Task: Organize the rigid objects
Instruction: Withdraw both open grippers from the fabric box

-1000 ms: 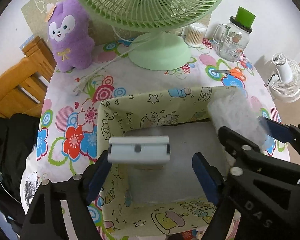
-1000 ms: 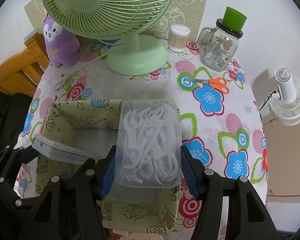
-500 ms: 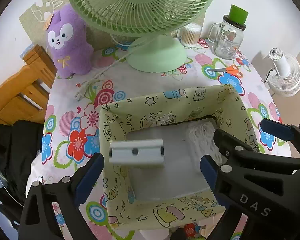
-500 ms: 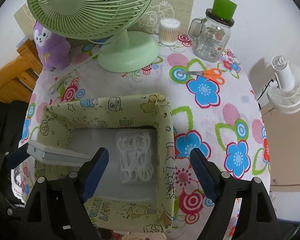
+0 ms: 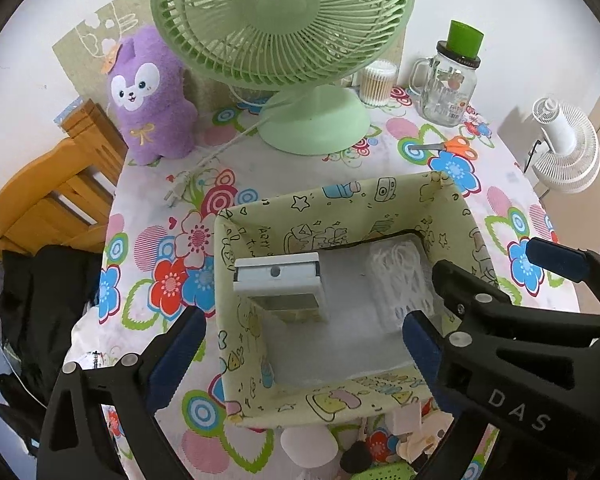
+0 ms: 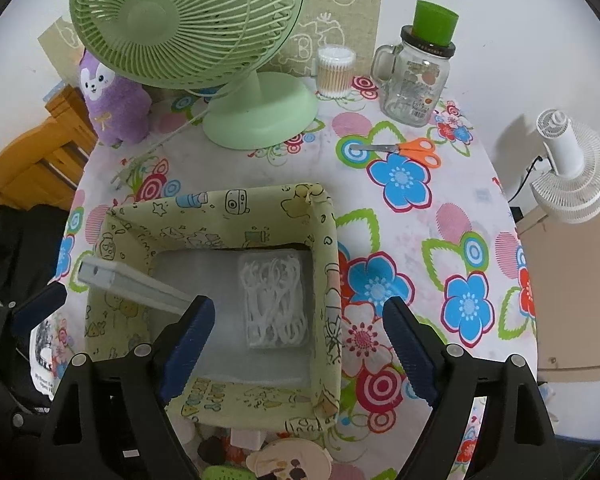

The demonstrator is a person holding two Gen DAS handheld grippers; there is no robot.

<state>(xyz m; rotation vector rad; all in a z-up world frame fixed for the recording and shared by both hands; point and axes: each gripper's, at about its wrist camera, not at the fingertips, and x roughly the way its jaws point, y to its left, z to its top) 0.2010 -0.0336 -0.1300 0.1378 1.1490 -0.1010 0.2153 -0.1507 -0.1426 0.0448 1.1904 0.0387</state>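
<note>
1. The left hand-held gripper (image 5: 300,348) hangs over the near-left part of the fabric storage box (image 5: 336,208); its jaws stand wide apart and nothing is between the pads.
2. The white rectangular case (image 5: 277,273) stands tilted inside the box, leaning at the left wall, clear of both blue pads.
3. The right hand-held gripper (image 6: 298,340) points down over the right half of the same box; its jaws are opening and no pad touches anything.
4. The clear box of floss picks (image 6: 275,298) lies flat on the box's floor, against the right wall, below and between the right gripper's fingers.
5. The box sits on the flower-print tabletop (image 6: 420,208), near its front edge.
6. Behind the box stand a green fan (image 6: 236,60) and a purple plush toy (image 5: 148,96).
7. Further right, at the back, are a tub of cotton swabs (image 6: 335,72) and a glass jar mug (image 6: 418,76) with a green top; orange-handled scissors (image 6: 404,149) lie in front of the mug.
8. Small items lie just in front of the box, too cut off to name.
</note>
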